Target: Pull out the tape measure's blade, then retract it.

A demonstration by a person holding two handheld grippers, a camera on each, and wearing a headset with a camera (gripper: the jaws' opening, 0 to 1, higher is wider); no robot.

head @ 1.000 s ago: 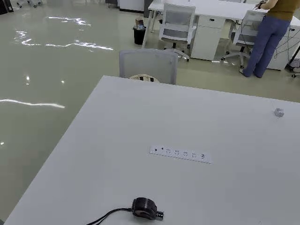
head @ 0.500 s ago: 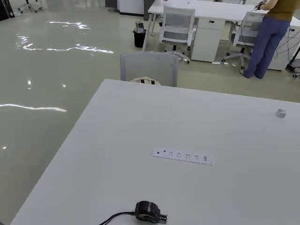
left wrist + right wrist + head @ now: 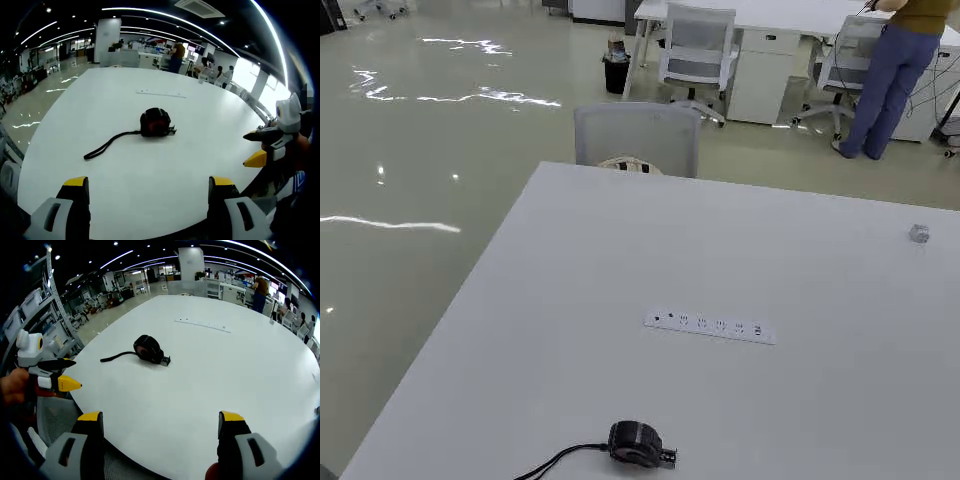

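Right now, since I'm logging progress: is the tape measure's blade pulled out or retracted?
Retracted. The tape measure lies on the white table with just its end hook at the case; no blade strip extends from it.

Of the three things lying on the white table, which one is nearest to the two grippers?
The black tape measure, at the near edge with its strap trailing; the power strip lies mid-table, the small grey object far right.

Left gripper (image 3: 147, 185), right gripper (image 3: 160, 417) — 2 grey fingers (image 3: 60, 215) each, yellow tips.
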